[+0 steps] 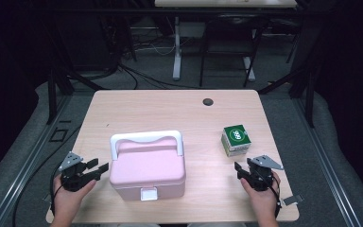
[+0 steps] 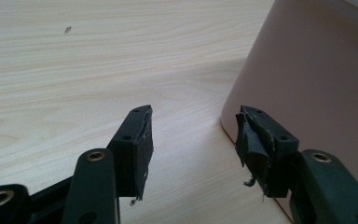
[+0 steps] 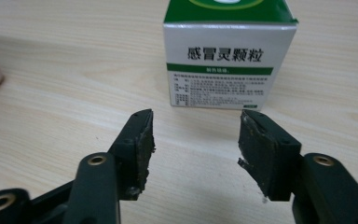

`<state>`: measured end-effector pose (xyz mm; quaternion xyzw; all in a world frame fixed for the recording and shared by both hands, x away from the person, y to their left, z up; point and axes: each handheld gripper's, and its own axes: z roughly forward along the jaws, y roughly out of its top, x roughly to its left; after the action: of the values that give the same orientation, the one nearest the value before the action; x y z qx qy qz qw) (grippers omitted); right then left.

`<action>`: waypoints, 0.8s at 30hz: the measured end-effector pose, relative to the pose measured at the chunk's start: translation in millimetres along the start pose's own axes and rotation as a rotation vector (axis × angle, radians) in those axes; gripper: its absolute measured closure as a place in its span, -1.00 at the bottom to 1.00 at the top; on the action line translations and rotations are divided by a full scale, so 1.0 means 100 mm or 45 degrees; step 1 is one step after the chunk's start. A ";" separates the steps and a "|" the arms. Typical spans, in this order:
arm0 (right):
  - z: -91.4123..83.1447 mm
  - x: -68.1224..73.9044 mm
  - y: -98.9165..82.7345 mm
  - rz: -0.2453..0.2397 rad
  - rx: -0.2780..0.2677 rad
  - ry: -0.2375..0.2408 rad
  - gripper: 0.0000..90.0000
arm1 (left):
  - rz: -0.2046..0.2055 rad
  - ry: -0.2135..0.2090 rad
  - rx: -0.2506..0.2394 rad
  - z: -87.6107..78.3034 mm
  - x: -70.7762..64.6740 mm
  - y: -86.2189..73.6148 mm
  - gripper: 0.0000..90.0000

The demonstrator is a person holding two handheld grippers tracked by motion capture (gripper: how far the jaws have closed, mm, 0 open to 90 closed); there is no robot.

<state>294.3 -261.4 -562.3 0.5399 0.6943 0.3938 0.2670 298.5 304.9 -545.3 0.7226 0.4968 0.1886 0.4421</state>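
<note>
Right gripper [image 3: 196, 135]: jaws apart, empty.
Medicine box [image 3: 230, 56]: just ahead of those jaws, upright on the table [image 3: 51, 70].
Handling: likely light, crushable cardboard; pinch its side faces gently.
Left gripper [image 2: 193, 135]: jaws spread, empty; pink case [image 2: 317, 79] beside one jaw.

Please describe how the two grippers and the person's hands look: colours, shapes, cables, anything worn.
Both the left gripper and the right gripper are black, each with two jaws, worn dark pads, brass-coloured screws and a grey three-cornered plate on top. A black cable trails from each. The hands are bare; no sleeves show.
</note>
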 end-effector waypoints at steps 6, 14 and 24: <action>0.01 0.01 -0.02 -0.006 -0.016 -0.006 0.06 | -0.003 0.011 -0.005 -0.03 -0.02 0.01 0.05; 0.02 0.00 -0.04 0.004 0.022 0.036 0.14 | -0.011 0.022 -0.013 -0.06 -0.04 0.02 0.20; -0.01 0.11 0.01 -0.007 -0.013 0.063 0.32 | -0.003 -0.004 0.007 -0.15 -0.22 0.10 0.46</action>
<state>291.1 -251.0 -560.1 0.5267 0.7001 0.4099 0.2537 284.4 291.3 -525.5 0.7235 0.4975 0.1855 0.4412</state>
